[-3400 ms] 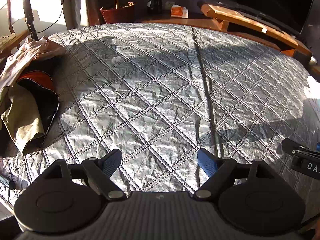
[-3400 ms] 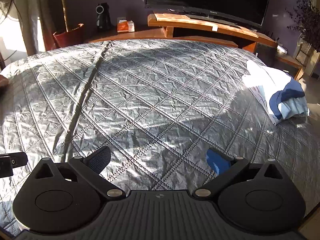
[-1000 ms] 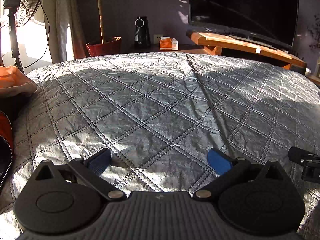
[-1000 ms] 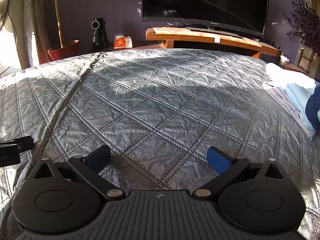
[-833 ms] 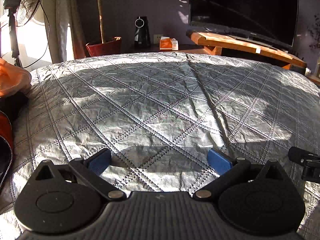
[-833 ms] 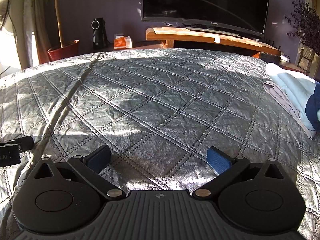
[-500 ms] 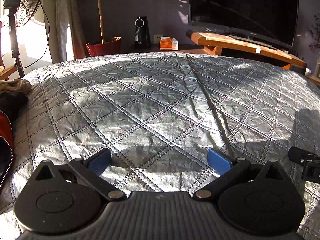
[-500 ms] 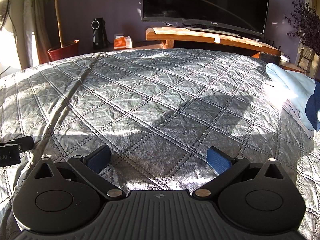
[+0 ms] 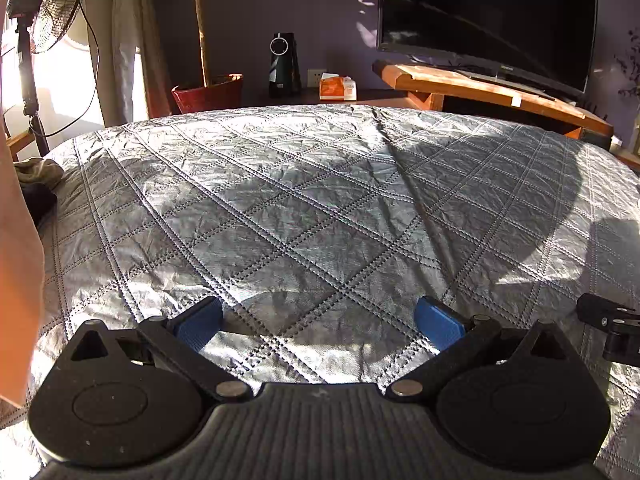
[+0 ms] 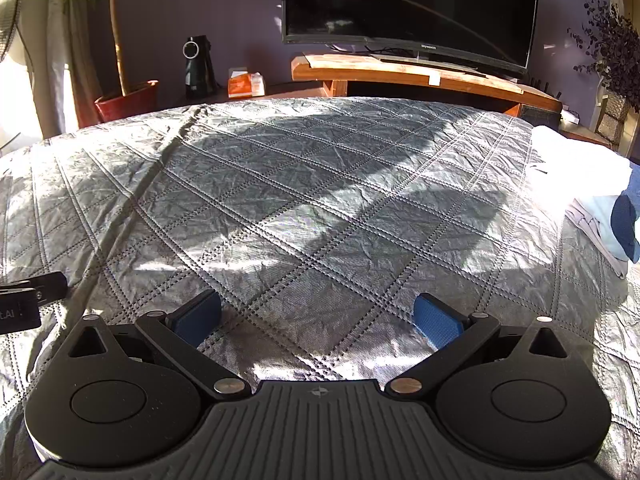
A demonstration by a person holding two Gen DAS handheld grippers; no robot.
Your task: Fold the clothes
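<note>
Your left gripper (image 9: 320,316) and right gripper (image 10: 319,316) were both spread wide, gripping nothing, with only quilt (image 9: 304,200) between the fingers. Folded clothes (image 10: 596,204) lay well right of your right fingers.

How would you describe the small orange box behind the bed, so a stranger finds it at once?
Start at the grey quilted bed and look past its far edge to the dark low surface below the television. The orange box sits there, right of the tall black device; only it is bright orange with white on top.

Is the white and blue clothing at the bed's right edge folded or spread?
Folded: the white and blue clothing sits as a compact layered stack on the quilt, with stacked edges showing.
</note>
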